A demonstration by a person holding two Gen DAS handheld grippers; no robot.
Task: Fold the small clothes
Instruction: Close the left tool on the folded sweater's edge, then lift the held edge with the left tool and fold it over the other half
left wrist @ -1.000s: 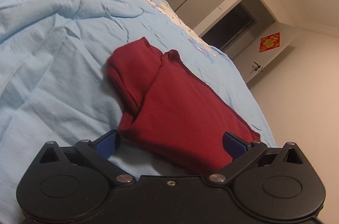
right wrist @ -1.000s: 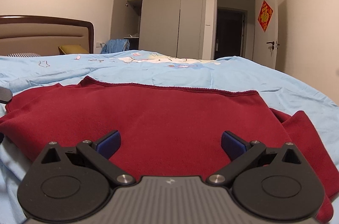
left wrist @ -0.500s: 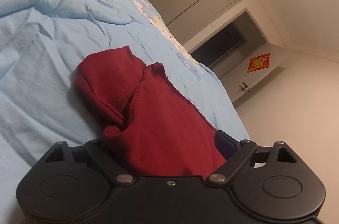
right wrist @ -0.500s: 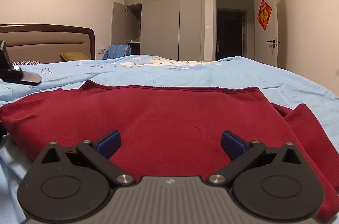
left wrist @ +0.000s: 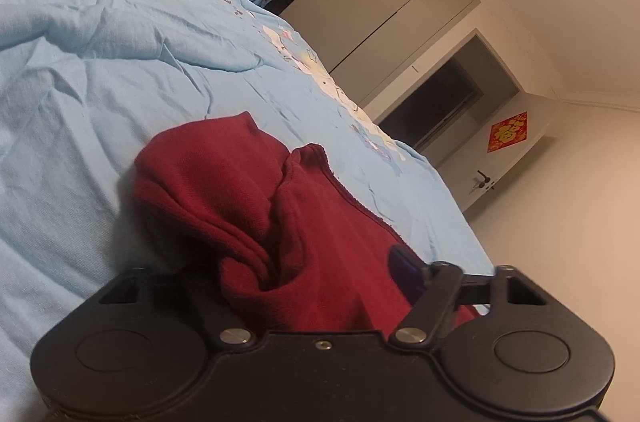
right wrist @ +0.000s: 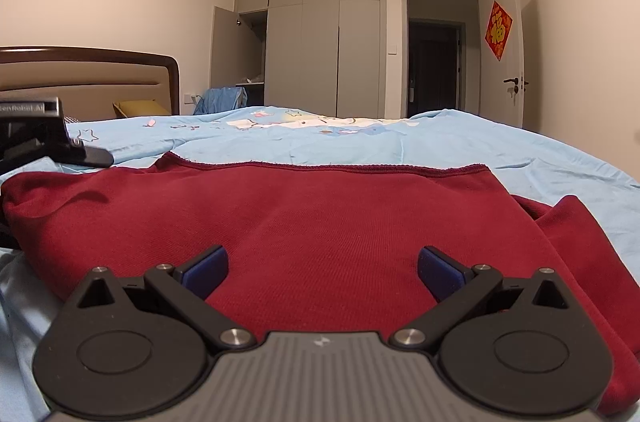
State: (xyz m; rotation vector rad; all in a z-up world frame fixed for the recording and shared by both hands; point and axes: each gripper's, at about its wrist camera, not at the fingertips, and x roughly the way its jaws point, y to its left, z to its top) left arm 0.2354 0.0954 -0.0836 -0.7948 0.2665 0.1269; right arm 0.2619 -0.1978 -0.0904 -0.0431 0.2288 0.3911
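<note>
Dark red fabric, our small garment (right wrist: 304, 218), lies spread on the light blue bedsheet (right wrist: 440, 142). Our right gripper (right wrist: 322, 268) hovers over its near edge with jaws spread wide and holding nothing. Our left gripper (left wrist: 316, 286) has a bunched corner gathered between its fingers, though we cannot tell whether it is clamped.

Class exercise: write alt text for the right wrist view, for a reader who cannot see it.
A dark red garment lies spread on a light blue bedsheet, with the right claw open just above its near edge. Behind the bed are a grey wardrobe and an open door.
</note>
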